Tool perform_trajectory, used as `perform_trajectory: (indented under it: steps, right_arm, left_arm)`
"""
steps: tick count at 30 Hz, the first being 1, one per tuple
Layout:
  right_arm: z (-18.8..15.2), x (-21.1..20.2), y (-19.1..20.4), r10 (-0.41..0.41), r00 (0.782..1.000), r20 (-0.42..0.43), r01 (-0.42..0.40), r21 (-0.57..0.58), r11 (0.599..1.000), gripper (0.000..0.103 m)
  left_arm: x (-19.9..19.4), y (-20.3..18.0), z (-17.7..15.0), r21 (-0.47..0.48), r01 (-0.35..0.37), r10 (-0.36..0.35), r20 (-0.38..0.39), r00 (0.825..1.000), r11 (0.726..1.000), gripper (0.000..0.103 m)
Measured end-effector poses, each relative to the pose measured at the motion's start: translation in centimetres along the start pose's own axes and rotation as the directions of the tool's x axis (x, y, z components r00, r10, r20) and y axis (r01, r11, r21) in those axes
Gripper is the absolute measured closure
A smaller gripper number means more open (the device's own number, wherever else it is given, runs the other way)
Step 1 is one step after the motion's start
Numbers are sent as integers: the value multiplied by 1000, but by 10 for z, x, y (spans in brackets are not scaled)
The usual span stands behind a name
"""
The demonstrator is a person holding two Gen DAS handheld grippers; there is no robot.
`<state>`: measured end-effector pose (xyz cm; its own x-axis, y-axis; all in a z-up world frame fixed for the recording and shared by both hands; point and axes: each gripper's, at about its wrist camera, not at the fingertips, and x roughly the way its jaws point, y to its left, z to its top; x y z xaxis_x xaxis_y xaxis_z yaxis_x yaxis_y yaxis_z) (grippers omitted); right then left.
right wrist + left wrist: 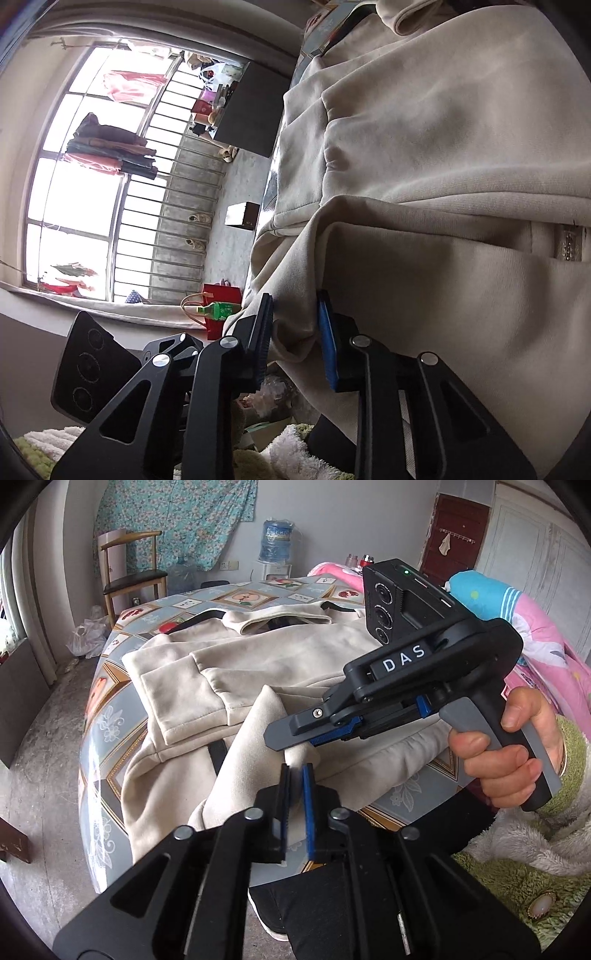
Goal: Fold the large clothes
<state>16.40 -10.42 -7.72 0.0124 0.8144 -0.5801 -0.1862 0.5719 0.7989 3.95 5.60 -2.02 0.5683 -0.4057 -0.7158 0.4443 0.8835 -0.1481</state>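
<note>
My left gripper (296, 775) and right gripper (293, 314) each pinch the hem of the soft, cream fleece sweatshirt (280, 657) lying rumpled at the near edge of the table (110, 716).

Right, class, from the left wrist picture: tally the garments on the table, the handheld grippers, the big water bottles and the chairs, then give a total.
Garments: 1, the cream garment
Grippers: 2, the left gripper and the right gripper
Big water bottles: 2, one on the dispenser, one on the floor
Chairs: 1, the wooden chair
Total: 6
</note>
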Motion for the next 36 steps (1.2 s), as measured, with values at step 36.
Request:
perform_trajectory:
  steps: [36]
  right_arm:
    - [11,-4,-20,97,995,-30,-95,64,993,79]
  left_arm:
    - [33,13,6,198,-155,178,-106,978,968,59]
